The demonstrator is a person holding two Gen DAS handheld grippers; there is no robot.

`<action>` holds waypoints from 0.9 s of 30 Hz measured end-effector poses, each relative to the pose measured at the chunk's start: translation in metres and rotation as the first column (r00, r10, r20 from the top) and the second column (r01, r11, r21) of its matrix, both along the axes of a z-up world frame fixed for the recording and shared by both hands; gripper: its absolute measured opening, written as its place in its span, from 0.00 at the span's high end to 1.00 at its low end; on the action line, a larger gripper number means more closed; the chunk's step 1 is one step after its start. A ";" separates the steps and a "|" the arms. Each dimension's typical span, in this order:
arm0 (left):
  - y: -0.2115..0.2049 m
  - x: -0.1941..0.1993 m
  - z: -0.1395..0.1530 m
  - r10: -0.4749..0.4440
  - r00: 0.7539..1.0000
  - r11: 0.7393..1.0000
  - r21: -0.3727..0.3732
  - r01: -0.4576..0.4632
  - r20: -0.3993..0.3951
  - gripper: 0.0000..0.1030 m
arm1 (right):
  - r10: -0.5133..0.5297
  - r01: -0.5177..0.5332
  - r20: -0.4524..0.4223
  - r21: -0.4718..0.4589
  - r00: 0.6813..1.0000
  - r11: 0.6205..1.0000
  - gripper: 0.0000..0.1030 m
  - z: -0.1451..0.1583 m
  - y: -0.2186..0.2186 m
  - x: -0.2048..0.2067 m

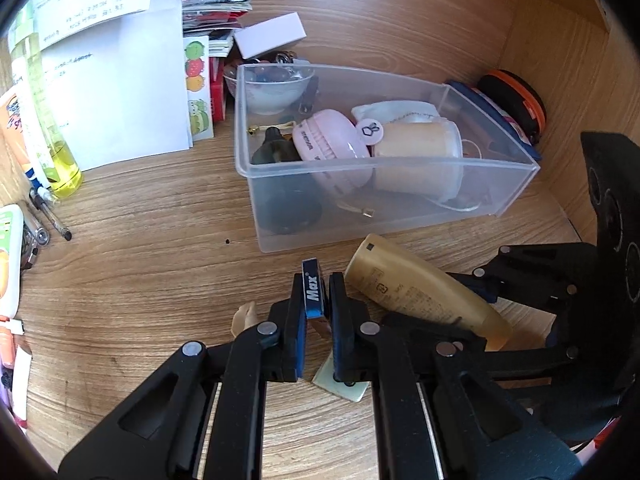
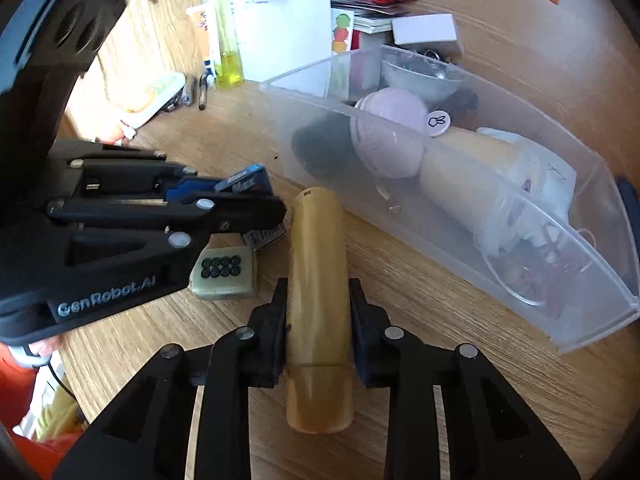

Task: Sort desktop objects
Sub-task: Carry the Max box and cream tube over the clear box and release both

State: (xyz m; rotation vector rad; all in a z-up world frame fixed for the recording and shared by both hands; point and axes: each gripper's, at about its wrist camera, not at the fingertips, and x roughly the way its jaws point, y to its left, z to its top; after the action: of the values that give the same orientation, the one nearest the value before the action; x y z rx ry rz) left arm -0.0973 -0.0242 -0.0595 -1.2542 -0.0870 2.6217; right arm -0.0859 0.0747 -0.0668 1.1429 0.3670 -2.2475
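My left tongs (image 1: 318,300) are pinching a small blue box (image 1: 313,289) marked "Max"; its lower half is hidden between the pads, so I can't read more. It sits just in front of the clear plastic bin (image 1: 400,216), near the bin's front wall. My right tongs (image 2: 318,320) are clamped on a tan tube (image 2: 318,280), one pad on each side; the tube points toward the bin and its near end runs under my camera. I can't tell whether it rests on the table (image 1: 140,240) or is lifted.

Beside the tube, away from the bin, lies a pale square pad with nine black dots (image 2: 224,272), partly covered by the left tongs. Inside the bin I make out a pink round brush (image 1: 326,138), a beige jar with a clear cap (image 1: 420,148) and a dark bottle (image 1: 280,152); the frosted walls blur everything lower. Behind the bin a white bowl (image 1: 268,92) is half hidden.
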 end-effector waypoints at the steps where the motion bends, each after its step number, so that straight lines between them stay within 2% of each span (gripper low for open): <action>1: -0.001 0.001 0.001 0.004 1.000 1.000 0.002 -0.004 -0.005 0.94 | -0.001 0.001 -0.005 -0.009 1.000 1.000 0.76 0.002 0.001 0.000; 5: -0.004 0.003 0.008 0.018 1.000 1.000 0.011 -0.018 -0.023 0.94 | -0.006 0.005 -0.044 -0.015 0.999 1.000 0.76 0.015 0.007 0.007; 15: 0.005 0.011 0.035 0.005 0.996 1.000 0.019 -0.003 -0.084 0.94 | -0.053 0.045 -0.078 -0.103 0.996 0.994 0.77 0.054 0.036 0.008; 27: 0.012 0.006 0.072 -0.002 0.991 1.000 0.028 0.006 -0.137 0.94 | -0.119 0.097 -0.155 -0.139 0.981 0.986 0.78 0.092 0.063 0.003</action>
State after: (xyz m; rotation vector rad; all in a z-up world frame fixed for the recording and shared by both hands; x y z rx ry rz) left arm -0.0915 -0.0124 0.0122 -1.0599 -0.0976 2.6848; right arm -0.0832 0.1374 0.0250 0.9345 0.2222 -2.4295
